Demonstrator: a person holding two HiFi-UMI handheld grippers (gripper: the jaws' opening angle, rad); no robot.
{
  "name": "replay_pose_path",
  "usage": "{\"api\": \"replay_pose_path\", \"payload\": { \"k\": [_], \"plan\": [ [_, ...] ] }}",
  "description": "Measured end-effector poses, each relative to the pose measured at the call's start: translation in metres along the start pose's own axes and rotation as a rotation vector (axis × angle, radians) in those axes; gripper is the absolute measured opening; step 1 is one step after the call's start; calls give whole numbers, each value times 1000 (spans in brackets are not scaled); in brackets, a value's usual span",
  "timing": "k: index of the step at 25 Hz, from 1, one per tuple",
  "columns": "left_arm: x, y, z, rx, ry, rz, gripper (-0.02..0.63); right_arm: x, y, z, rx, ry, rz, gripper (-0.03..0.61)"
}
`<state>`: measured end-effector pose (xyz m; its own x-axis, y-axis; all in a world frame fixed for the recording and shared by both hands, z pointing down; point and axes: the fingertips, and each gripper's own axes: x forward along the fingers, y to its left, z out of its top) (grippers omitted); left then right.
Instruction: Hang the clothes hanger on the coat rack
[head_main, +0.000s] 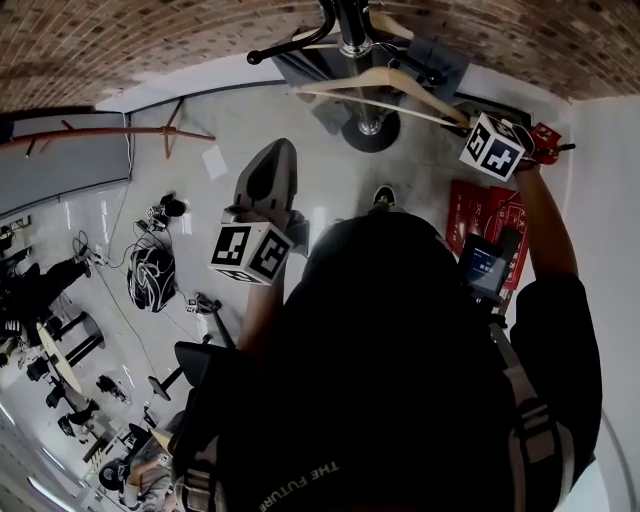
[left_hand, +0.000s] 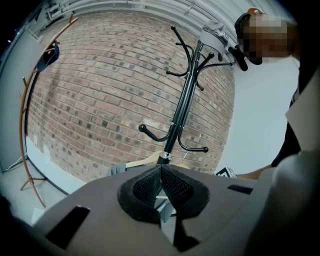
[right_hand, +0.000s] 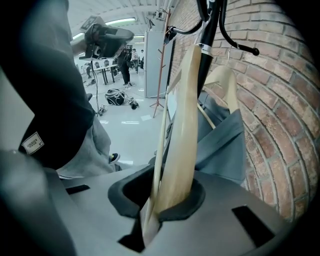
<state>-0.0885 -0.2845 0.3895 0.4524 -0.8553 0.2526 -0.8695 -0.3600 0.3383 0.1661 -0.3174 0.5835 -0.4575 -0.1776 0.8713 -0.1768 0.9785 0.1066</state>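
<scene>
The right gripper (right_hand: 162, 202) had its fingers clamped on one end of the wooden clothes hanger (right_hand: 182, 125), raised close beside the coat rack (right_hand: 207, 45) but seemingly not yet hooked on and released, while the left gripper (left_hand: 161, 175) had its fingers together, empty.
</scene>
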Motion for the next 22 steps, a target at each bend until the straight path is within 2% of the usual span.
{"api": "replay_pose_path", "payload": {
  "k": [4, 11, 22],
  "plan": [
    [-2, 0, -2, -1, -1, 1, 20, 4, 0, -1, 19, 4, -11, 43],
    [-2, 0, -2, 2, -6, -2, 20, 8, -13, -5, 42, 30, -86, 43],
    [-9, 2, 4, 11, -16, -21, 20, 4, -19, 9, 145, -18, -115, 46]
  ]
}}
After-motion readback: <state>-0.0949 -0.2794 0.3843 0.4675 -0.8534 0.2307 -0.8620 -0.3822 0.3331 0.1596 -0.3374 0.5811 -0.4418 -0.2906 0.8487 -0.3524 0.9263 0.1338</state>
